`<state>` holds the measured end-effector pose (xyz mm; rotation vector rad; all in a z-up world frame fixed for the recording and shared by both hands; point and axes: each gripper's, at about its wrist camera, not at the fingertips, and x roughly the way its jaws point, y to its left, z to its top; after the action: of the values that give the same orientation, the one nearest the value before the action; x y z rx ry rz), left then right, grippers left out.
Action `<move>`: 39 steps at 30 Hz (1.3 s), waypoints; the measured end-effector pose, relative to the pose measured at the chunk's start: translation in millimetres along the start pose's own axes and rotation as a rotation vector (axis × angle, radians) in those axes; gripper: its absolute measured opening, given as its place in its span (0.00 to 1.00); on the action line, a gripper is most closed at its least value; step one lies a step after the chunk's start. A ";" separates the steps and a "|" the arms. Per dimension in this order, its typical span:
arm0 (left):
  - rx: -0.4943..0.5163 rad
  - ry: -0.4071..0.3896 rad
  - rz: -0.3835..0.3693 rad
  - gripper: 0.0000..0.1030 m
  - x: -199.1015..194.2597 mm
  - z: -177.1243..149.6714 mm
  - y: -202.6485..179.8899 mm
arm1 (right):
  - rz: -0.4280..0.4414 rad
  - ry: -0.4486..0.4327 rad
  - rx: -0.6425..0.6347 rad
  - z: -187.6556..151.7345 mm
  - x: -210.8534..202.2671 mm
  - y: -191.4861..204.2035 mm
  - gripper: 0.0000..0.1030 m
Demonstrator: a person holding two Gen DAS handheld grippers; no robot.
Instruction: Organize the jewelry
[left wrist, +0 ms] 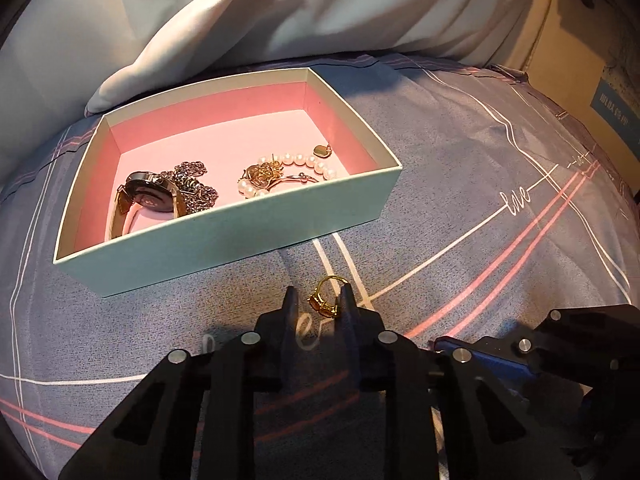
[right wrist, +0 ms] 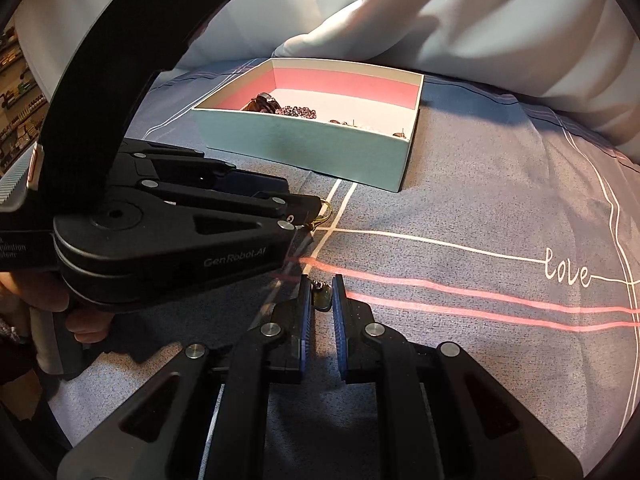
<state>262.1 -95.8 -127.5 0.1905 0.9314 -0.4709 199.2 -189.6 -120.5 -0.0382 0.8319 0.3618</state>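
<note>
My left gripper [left wrist: 318, 300] has its jaws narrowed around the gold ring [left wrist: 326, 296] lying on the bed just in front of the box [left wrist: 240, 240]; one finger touches the band, but I cannot tell if both pads bite. If they don't, I expect the ring to tip out and sink into the soft cover when I lift. My right gripper [right wrist: 322, 300] is clamped on a small dark pendant [right wrist: 322, 298], a thin piece that could slip sideways. The surface is a bedspread [left wrist: 460, 160], grey-blue with pink and white lines, yielding underneath. White pillows [left wrist: 200, 20] sit behind the box; shelves [right wrist: 16, 80] show dimly at the far left.
</note>
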 end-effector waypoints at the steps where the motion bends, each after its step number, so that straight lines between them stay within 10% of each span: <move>1: 0.003 -0.005 0.008 0.11 -0.9 -0.1 -1.6 | 0.001 -0.003 0.002 -0.1 -1.1 -0.1 0.11; 14: -0.076 -0.070 -0.018 0.00 -40.3 0.2 21.1 | 0.007 -0.020 0.009 0.2 -7.0 -0.5 0.11; 15: -0.070 -0.074 -0.030 0.06 -40.2 -0.7 18.2 | 0.005 -0.023 0.009 1.0 -6.6 -0.4 0.11; 18: -0.020 -0.096 -0.009 0.77 -41.3 -7.3 3.3 | 0.007 -0.019 0.012 0.4 -6.8 -1.6 0.11; 23: 0.050 -0.053 0.046 0.60 -16.1 -3.0 -11.9 | 0.011 -0.004 0.021 -0.6 -3.9 -3.0 0.11; 27: 0.030 0.008 0.047 0.09 4.8 0.3 -2.1 | 0.014 -0.005 0.014 1.5 -3.5 0.1 0.11; 39: -0.096 -0.144 0.052 0.09 -72.9 39.9 52.1 | 0.043 -0.161 -0.075 84.6 -21.9 22.7 0.11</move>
<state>278.6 -41.7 -47.4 0.0919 0.8045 -0.3859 238.8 -160.1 -44.8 -0.0605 0.6606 0.4309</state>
